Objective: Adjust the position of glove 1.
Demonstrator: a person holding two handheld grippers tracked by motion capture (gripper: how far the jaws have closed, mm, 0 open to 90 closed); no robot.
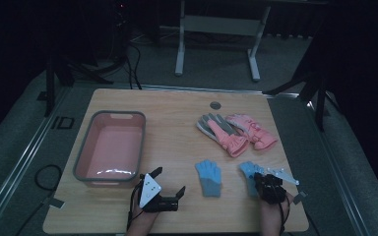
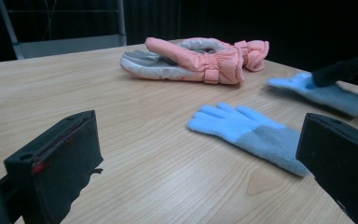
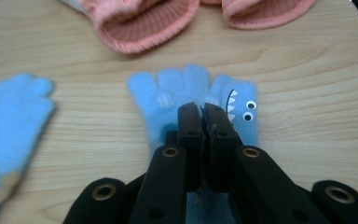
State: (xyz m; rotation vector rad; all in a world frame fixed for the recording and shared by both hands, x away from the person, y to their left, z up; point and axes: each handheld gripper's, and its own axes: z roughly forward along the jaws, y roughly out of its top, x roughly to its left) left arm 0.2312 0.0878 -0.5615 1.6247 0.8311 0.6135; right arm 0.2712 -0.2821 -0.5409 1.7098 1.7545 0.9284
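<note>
Right claw (image 3: 201, 122) clenched on the fuzzy blue shark-face knit glove (image 3: 193, 100), left claw (image 1: 169, 183) released and idle; next likely lift toward the pink plastic tub (image 1: 109, 146).

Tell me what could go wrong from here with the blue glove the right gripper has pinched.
The right gripper is shut on only a thin fold of the blue glove with the face, so the soft fabric might slip out on lifting. The pink bin lies across the table past the open left gripper, so a drooping glove could drag over the other blue glove.
</note>
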